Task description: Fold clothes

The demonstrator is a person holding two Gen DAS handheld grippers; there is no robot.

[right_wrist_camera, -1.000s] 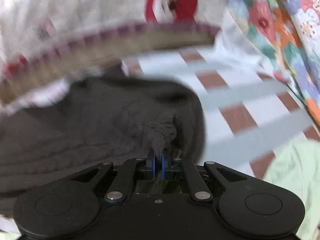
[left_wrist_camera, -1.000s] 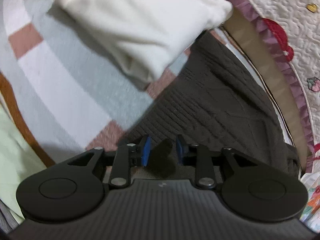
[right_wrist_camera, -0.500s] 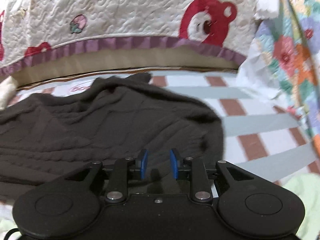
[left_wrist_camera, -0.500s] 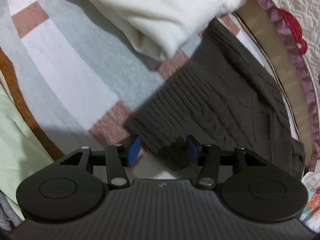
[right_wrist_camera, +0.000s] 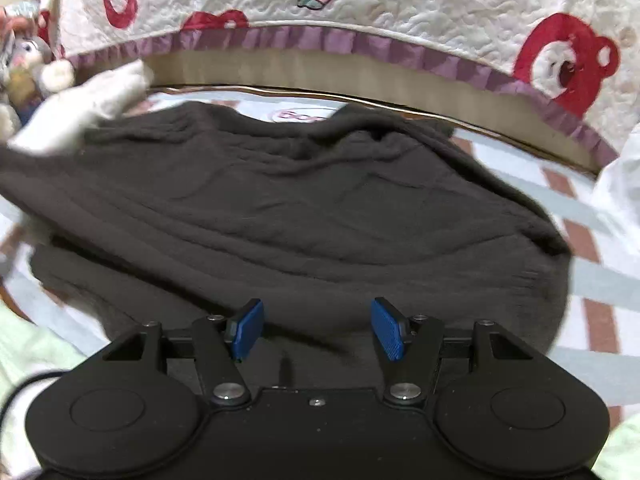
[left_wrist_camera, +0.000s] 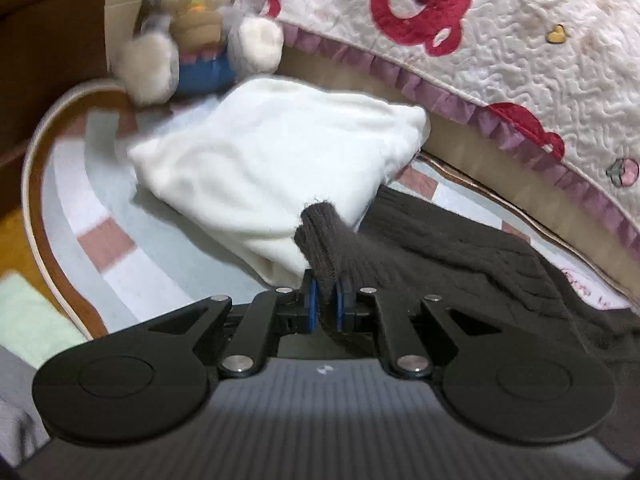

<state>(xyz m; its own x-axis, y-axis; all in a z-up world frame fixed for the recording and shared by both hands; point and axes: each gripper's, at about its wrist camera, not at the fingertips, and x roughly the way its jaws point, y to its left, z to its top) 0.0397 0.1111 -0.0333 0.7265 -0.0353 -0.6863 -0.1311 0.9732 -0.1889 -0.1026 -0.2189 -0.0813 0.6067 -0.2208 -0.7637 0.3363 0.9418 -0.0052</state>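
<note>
Your left gripper (left_wrist_camera: 325,302) has its blue fingers (left_wrist_camera: 310,306) pressed together on a corner of the dark brown knit sweater (left_wrist_camera: 440,256), and a ribbed tip of that knit sticks up just above them at the centre of the left wrist view. From that pinch the sweater runs off to the lower right of the frame, lying over the striped mat (left_wrist_camera: 132,240) with its pale grey, white and brick-pink bands. Just behind the pinched corner, in the middle of the frame, sits a folded cream garment (left_wrist_camera: 272,160), touching the sweater's edge. A plush rabbit (left_wrist_camera: 192,20) sits at the upper left, and a white quilt (left_wrist_camera: 500,40) with red bear patches and a purple frill fills the upper right. Your right gripper (right_wrist_camera: 316,328) is opening: its fingers (right_wrist_camera: 387,327) stand wide apart at the bottom centre of the right wrist view, with nothing clamped between them and only the sweater's surface showing through the gap. In that view the sweater (right_wrist_camera: 280,208) spreads rumpled across the whole middle of the frame, its rounded edge reaching the lower right over the mat (right_wrist_camera: 600,264). The cream garment (right_wrist_camera: 92,100) shows blurred at the upper left, and the quilt (right_wrist_camera: 400,0) runs along the top.
</note>
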